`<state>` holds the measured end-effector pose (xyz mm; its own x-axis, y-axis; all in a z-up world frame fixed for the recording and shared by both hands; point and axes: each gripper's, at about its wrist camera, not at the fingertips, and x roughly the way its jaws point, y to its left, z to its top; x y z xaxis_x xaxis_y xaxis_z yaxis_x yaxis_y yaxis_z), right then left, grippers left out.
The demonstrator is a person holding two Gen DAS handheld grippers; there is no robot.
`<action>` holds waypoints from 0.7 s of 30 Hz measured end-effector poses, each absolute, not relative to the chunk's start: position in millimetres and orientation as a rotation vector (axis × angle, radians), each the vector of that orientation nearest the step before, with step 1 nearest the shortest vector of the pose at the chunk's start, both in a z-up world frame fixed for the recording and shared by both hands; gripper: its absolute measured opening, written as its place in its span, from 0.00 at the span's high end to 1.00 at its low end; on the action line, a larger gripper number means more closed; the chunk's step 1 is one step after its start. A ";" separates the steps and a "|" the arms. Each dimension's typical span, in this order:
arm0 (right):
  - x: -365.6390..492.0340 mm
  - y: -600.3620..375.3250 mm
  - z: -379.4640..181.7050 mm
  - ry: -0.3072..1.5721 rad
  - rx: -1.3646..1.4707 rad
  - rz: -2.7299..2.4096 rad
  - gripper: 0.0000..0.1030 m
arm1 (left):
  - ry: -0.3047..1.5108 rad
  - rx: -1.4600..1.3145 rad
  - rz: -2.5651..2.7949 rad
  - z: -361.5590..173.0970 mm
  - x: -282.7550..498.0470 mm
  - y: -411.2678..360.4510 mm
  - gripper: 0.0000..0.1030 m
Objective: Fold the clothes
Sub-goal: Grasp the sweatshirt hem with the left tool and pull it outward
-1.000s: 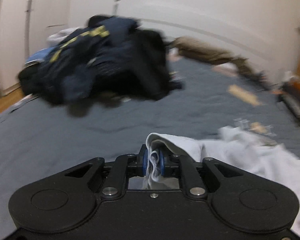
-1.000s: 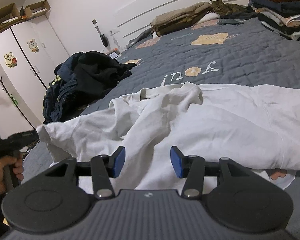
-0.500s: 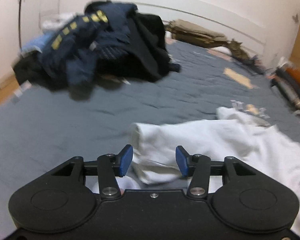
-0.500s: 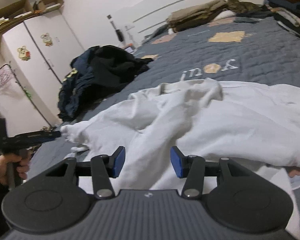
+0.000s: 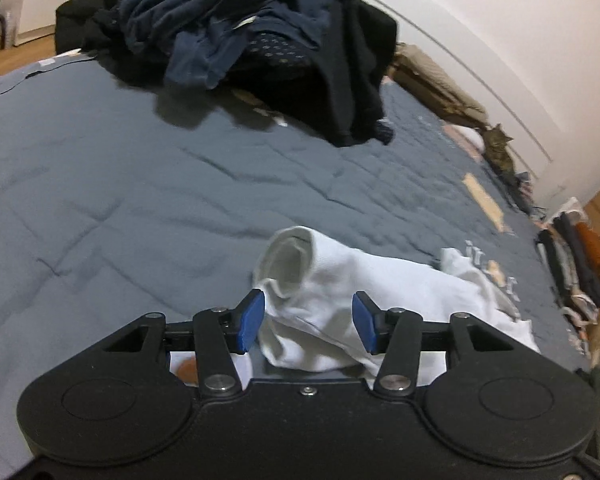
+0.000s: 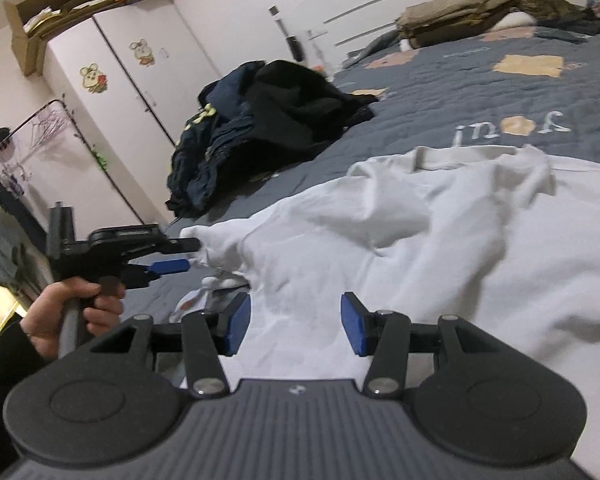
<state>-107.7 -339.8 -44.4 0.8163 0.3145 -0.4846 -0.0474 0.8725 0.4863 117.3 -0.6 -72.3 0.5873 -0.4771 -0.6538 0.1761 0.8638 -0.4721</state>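
The jaws of the left gripper [image 5: 308,322] stand apart, with the cuff end of the white sweatshirt's [image 6: 420,240] sleeve [image 5: 320,276] lying loose between the blue pads [image 5: 250,320]; neither pad presses on the cloth. The jaws of the right gripper [image 6: 294,324] are also parted, hanging just above the body of the sweatshirt with nothing pinched between them.

The sweatshirt is spread, rumpled, across the near part of the grey quilt [image 5: 120,200] on the bed, its collar toward the printed letters on the quilt. In the right wrist view the sleeve reaches out to the left edge of the garment, where the left gripper meets it, held by the person's hand [image 6: 72,312] in a dark sleeve.

Farther up the bed lies a heap of dark clothes [image 5: 260,40], well apart from the sweatshirt. A cat [image 6: 548,0] rests near folded bedding at the head of the bed, and a stack of folded clothes [image 5: 576,264] sits at the far right edge
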 end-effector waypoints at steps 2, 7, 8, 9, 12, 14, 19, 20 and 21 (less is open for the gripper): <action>-102.8 -334.0 -45.3 0.588 0.477 0.221 0.53 | 0.873 -0.424 -0.404 -76.8 120.6 3.4 0.53; -91.7 -320.6 -50.0 0.605 0.474 0.261 0.53 | 0.846 -0.473 -0.489 -79.2 118.2 2.6 0.82; -90.6 -318.5 -51.0 0.609 0.472 0.268 0.53 | 0.845 -0.466 -0.505 -78.4 116.9 0.8 0.94; -90.2 -317.3 -51.6 0.612 0.470 0.274 0.53 | 0.844 -0.456 -0.526 -76.8 114.7 -1.7 0.94; -90.8 -316.2 -51.9 0.614 0.466 0.284 0.53 | 0.835 -0.392 -0.620 -66.7 102.2 -14.7 0.94; -91.9 -319.1 -50.4 0.609 0.475 0.278 0.53 | 0.834 -0.311 -0.707 -59.0 87.5 -28.5 0.94; -91.6 -325.5 -45.7 0.592 0.493 0.253 0.53 | 0.881 -0.138 -0.868 -55.2 49.3 -55.1 0.94; -91.5 -327.0 -45.5 0.592 0.498 0.251 0.53 | 0.895 -0.112 -0.891 -56.3 42.4 -58.6 0.94; -91.4 -328.3 -45.2 0.591 0.501 0.249 0.53 | 0.910 -0.083 -0.915 -57.9 36.4 -61.9 0.94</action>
<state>-91.4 -328.3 -45.2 0.8057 0.3627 -0.4684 -0.0827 0.8518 0.5173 36.4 -61.9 -57.9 0.2770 -0.7136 -0.6435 0.6477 0.6333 -0.4235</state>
